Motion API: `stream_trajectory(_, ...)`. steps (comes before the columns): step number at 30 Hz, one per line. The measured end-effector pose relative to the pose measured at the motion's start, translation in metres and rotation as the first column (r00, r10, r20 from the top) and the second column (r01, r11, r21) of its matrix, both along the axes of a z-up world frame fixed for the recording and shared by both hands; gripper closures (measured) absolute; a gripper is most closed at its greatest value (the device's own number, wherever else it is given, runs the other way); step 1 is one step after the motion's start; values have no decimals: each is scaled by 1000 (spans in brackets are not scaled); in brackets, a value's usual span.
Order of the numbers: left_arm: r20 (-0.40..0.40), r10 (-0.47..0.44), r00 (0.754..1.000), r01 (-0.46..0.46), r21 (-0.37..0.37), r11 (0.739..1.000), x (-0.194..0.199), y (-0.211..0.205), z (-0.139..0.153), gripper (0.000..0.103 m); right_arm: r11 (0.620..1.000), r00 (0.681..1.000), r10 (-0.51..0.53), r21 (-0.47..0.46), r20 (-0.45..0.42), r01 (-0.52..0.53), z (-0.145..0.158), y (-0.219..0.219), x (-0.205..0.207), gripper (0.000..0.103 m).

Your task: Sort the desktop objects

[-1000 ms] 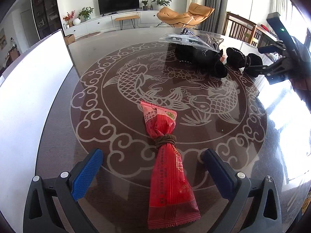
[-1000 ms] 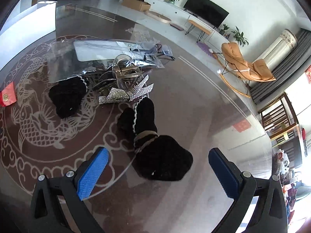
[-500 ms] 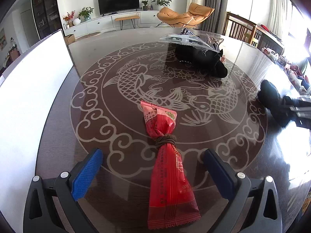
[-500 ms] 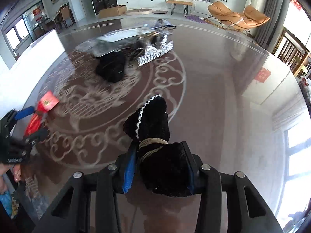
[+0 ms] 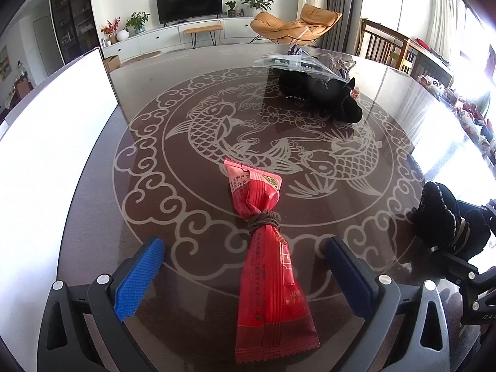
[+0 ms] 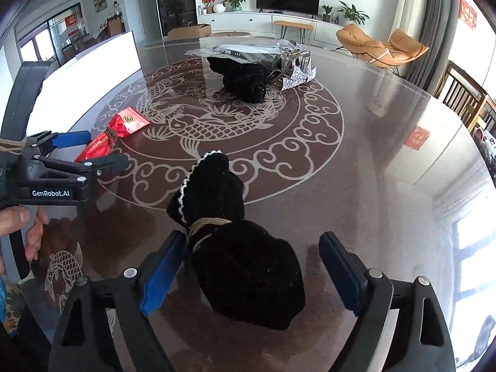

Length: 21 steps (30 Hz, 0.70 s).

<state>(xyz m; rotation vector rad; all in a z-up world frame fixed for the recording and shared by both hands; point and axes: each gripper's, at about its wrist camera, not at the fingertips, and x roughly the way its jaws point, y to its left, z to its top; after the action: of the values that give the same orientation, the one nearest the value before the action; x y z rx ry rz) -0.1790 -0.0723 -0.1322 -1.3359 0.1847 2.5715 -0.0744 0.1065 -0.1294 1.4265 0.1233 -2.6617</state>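
Black plush bundle (image 6: 245,266), tied at the waist with pale twine: item one, nearest you, lying on the glass table (image 6: 387,130) just outside the engraved fish medallion (image 6: 217,124). Your right gripper (image 6: 248,276) brackets it with jaws wide apart; the left pad sits against the twine, the right pad stands clear, so nothing is gripped. Judged purpose: the bundle rests here, apart from the far pile, as a sorted piece.

Red foil packet (image 5: 266,241), cinched at the middle with brown cord: item two, lying across the near rim of the medallion, its upper end reaching toward the carp. Your left gripper (image 5: 248,276) is spread wide with one pad on either side of the packet's lower half, touching neither side. The straddle reads as a line-up for a pinch below the knot, where the wrapper is fuller.

Second black plush item (image 6: 245,83): item three, on the far side of the medallion, part-covered by a clear plastic bag (image 6: 235,50).

Silver glittered piece (image 6: 299,74): item four, just beside the far plush, touching the bag. These three form the unsorted heap, well apart from items one and two.

White panel (image 6: 93,62): beyond the medallion's left edge, along the table side.
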Motion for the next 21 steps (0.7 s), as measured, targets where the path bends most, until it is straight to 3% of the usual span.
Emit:
stream_trajectory(5, -1, 0, 1000, 0, 0, 1000, 1, 0, 0, 0, 1000, 1000, -18, -12, -5, 18, -2, 4, 1, 8)
stream_trajectory(7, -1, 0, 1000, 0, 0, 1000, 1, 0, 0, 0, 1000, 1000, -17, -8, -6, 17, -5, 2, 1, 0)
stream_trajectory(21, -1, 0, 1000, 0, 1, 1000, 2, 0, -1, 0, 1000, 999, -23, -9, -31, 23, -8, 3, 5, 0)
